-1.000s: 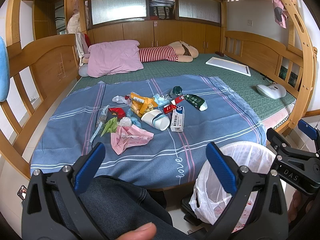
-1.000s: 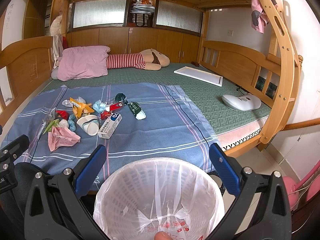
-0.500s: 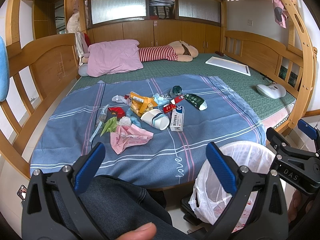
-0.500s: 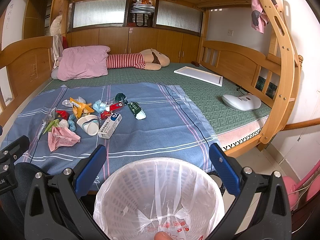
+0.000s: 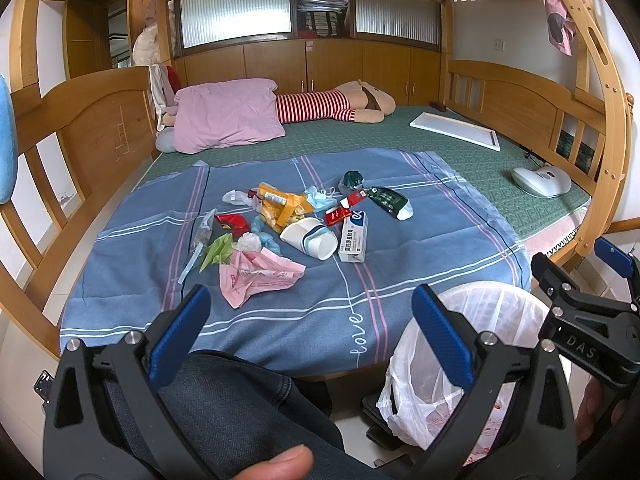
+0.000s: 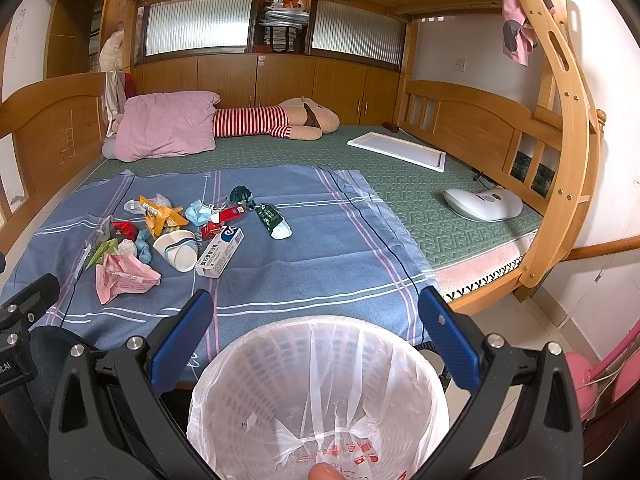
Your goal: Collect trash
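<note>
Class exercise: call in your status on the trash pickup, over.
Left tool open, empty. Right tool open, empty, above lined bin. Trash pile untouched on blue sheet. Nothing in the way.

Wooden bunk bed frame (image 6: 472,120) ahead of fingers, green mattress (image 6: 400,184), wooden cabinets (image 5: 332,68) at far end under frosted windows (image 6: 196,24). White wall (image 6: 460,48) right, daylight.

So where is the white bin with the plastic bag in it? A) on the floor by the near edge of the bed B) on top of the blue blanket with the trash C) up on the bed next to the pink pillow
A: the white bin stands on the floor just below the near edge of the blue blanket, right under the open right gripper.
</note>
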Demonstrator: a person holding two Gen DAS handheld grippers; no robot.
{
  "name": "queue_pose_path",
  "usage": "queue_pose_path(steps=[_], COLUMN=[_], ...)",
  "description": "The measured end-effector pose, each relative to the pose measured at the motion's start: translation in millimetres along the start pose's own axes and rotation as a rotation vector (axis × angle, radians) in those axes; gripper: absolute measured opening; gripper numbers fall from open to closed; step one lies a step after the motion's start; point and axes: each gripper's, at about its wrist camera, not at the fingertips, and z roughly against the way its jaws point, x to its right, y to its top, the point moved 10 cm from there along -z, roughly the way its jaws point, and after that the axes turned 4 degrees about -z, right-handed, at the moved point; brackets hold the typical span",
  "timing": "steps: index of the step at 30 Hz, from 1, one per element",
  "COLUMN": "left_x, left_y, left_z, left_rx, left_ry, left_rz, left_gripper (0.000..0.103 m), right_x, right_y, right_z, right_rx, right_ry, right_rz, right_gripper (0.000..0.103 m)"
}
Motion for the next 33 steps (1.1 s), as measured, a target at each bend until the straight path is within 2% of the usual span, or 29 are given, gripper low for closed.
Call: queue_pose_path(steps=[33], left_x=[1.8], left_y=[-6.0], left_z=[-1.9], left_rx=[-0.019], left_ry=[-0.003], left_rz=[0.004], left_gripper=[0.1], right_x=[-8.4], right_y=[-7.2], right_z=[-7.8], right_rx=[-0.011], right_ry=[0.004], right_rz=[0.005], right_gripper=[0.1])
